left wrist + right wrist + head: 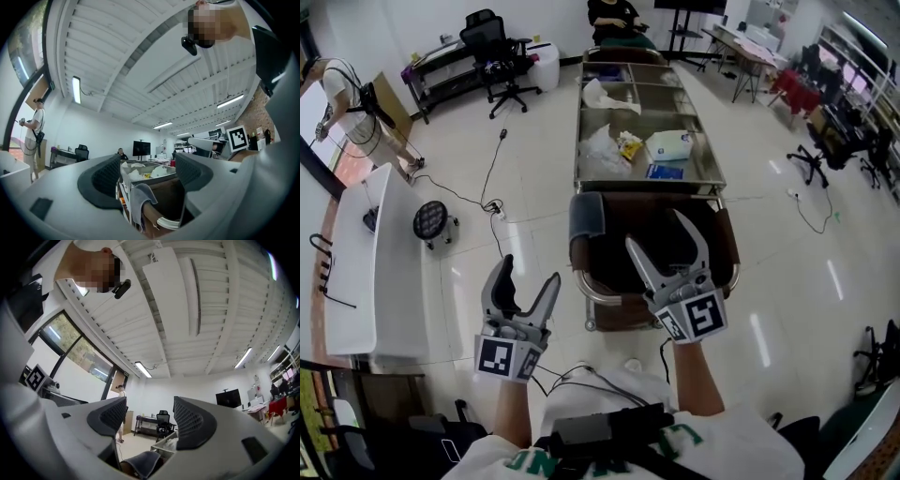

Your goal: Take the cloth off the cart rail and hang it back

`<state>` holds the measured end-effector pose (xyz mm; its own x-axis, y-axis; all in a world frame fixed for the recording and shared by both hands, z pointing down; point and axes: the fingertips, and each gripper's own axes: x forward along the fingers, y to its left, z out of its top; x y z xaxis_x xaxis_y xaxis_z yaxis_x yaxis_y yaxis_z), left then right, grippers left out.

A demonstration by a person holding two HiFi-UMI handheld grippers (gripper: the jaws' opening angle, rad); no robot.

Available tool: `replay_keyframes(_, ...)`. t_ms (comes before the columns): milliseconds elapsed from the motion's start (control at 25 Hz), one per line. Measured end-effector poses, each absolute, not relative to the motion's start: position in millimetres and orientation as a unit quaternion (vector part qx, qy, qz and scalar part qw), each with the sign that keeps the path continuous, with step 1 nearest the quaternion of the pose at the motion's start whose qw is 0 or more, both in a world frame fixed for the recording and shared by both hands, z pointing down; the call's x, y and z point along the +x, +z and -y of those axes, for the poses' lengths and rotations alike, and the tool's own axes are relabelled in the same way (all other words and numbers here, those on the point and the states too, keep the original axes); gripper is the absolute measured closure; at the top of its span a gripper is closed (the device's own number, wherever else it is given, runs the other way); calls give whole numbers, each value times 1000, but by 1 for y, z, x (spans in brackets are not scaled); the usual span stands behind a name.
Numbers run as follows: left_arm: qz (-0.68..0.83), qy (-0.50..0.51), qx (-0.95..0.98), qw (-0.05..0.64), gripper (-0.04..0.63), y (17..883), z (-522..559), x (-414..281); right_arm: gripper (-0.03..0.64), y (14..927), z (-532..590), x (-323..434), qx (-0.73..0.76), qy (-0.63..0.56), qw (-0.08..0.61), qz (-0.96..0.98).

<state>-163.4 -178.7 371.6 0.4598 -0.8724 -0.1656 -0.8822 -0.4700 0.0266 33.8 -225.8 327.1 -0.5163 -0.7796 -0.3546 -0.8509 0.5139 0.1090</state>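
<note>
In the head view, the grey cloth [587,223] hangs over the cart rail [586,289] at its near left corner. The left gripper [532,270] and right gripper [655,230] hover close by.

The left gripper view shows jaws apart and empty, with the cloth ahead.

The right gripper view shows jaws wide apart, holding nothing.

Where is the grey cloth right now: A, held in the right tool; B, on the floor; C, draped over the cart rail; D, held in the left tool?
C: the cloth hangs over the cart rail, while the left tool and right tool both stand open and empty.
</note>
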Motion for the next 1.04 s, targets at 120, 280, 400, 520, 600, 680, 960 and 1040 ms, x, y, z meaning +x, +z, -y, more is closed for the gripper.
replay_keyframes(120,-503,72,-861,24,239,376,179,-153,276,347,211,41,-490,116,116,-856)
replay_keyframes(280,-487,66,-871,17,239,383,179,-138,276,369,203,46,-500,94,98,-855)
replay_keyframes(400,-477,64,-876,16,239,384,179,-129,278,374,200,50,-503,90,95,-854)
replay_keyframes(520,-472,66,-879,16,239,381,180,-124,278,371,197,51,-505,93,95,-853)
replay_keyframes(600,-469,70,-880,16,239,380,180,-121,278,369,195,50,-506,96,94,-852)
replay_keyframes(680,-467,72,-881,17,239,378,179,-117,278,367,192,49,-504,100,93,-853)
replay_keyframes(960,-459,71,-886,12,239,383,176,-110,278,366,187,48,-503,101,88,-854)
replay_keyframes(1040,-459,70,-886,8,239,386,174,-110,278,368,185,49,-505,97,85,-854)
